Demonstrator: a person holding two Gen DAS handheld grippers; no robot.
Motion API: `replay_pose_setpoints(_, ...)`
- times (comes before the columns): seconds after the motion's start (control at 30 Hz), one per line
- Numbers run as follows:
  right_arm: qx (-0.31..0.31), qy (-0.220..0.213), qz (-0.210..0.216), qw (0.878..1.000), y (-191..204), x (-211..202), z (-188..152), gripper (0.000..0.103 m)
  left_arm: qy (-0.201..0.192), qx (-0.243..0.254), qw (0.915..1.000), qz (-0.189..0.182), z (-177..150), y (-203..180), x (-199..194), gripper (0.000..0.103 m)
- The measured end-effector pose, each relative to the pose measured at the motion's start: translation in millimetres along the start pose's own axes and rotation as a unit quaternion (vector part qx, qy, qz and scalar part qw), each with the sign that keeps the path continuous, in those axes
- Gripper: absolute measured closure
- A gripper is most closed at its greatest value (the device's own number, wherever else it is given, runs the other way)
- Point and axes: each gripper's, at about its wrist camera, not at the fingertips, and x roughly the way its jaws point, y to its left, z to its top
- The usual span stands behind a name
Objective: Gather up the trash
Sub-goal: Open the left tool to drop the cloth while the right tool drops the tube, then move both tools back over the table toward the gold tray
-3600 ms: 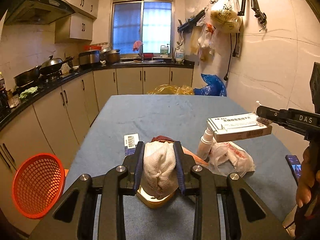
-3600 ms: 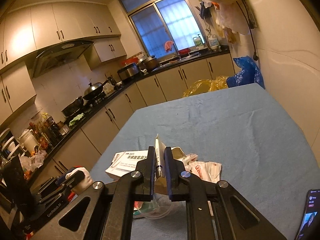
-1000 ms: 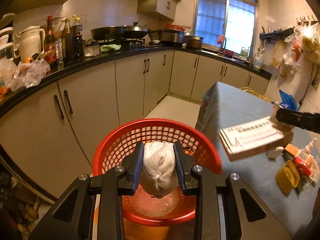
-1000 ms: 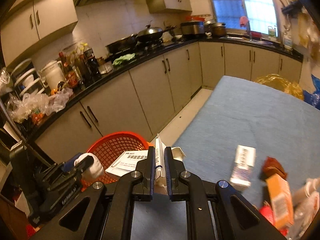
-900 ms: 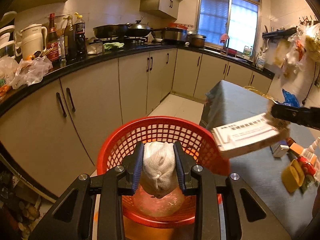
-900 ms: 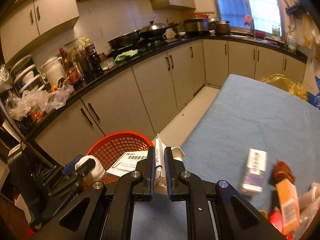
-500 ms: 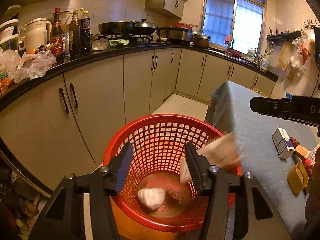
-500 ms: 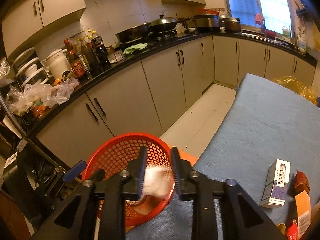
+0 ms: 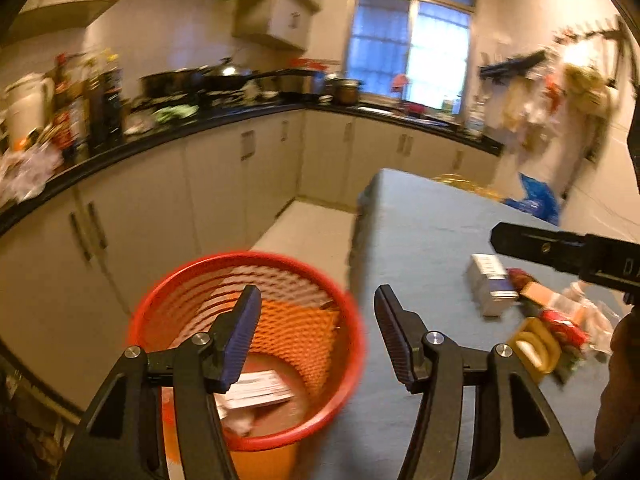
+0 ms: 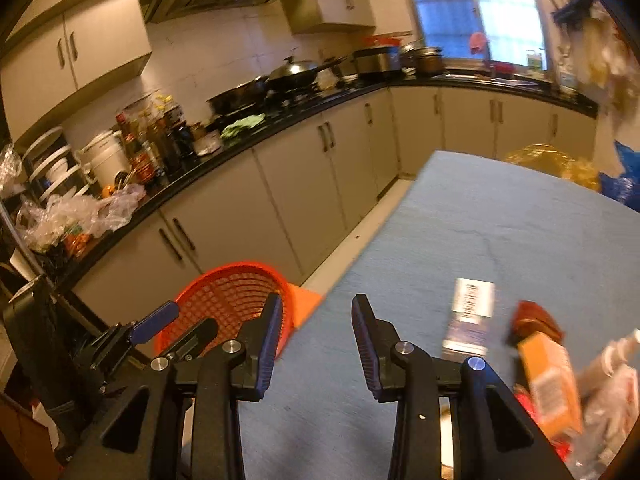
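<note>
A red mesh basket (image 9: pixel 172 300) stands on the floor by the table's left edge; it also shows in the right wrist view (image 10: pixel 228 292). Inside lie a white printed box (image 9: pixel 260 390) and a white wad (image 9: pixel 240 424). My left gripper (image 9: pixel 316 328) is open and empty, above the basket's right rim. My right gripper (image 10: pixel 314 332) is open and empty over the table's left edge. More trash lies on the blue table (image 10: pixel 500 220): a barcode box (image 10: pixel 470 316), an orange box (image 10: pixel 550 380), a dark red wrapper (image 10: pixel 534 318), a yellow piece (image 9: pixel 534 346) and clear plastic (image 10: pixel 612 396).
Cream cabinets under a black counter (image 10: pixel 280 128) run along the left and back, close behind the basket. Bottles, pans and bags crowd the counter. A narrow strip of floor (image 9: pixel 308 228) lies between cabinets and table. Blue and yellow bags (image 9: pixel 536 200) sit past the table's far end.
Both grippers opened and dropped their loads: the white wad and the printed box now lie in the basket. Both grippers have since swung right, toward the table.
</note>
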Motion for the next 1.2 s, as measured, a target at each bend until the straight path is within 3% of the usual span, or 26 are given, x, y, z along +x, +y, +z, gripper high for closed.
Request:
replay_pose_setpoints(0.37, 0.066, -0.039, -0.069, 0.995, -55.6, -54.4, 7.9, 0.064, 0.014, 0.06, 0.991, -0.119, 4.3, -65.3, 16.6, 0.044)
replay_pose_setpoints(0.7, 0.093, -0.085, -0.177, 0.976, -77.1, -145.7, -5.9, 0.064, 0.042, 0.104, 0.9724, -0.204, 3.7, -98.3, 31.9, 0.043)
replay_pose_setpoints(0.9, 0.126, -0.081, -0.219, 0.964, -93.5, -184.1, -33.5, 0.064, 0.041, 0.108, 0.9679, -0.223, -2.0, -108.3, 30.9, 0.043)
replay_pose_setpoints(1.2, 0.14, -0.072, -0.233, 0.96, -118.2, -209.4, -64.6, 0.056, 0.029, 0.1, 0.9737, -0.203, -2.0, -120.5, 15.2, 0.043)
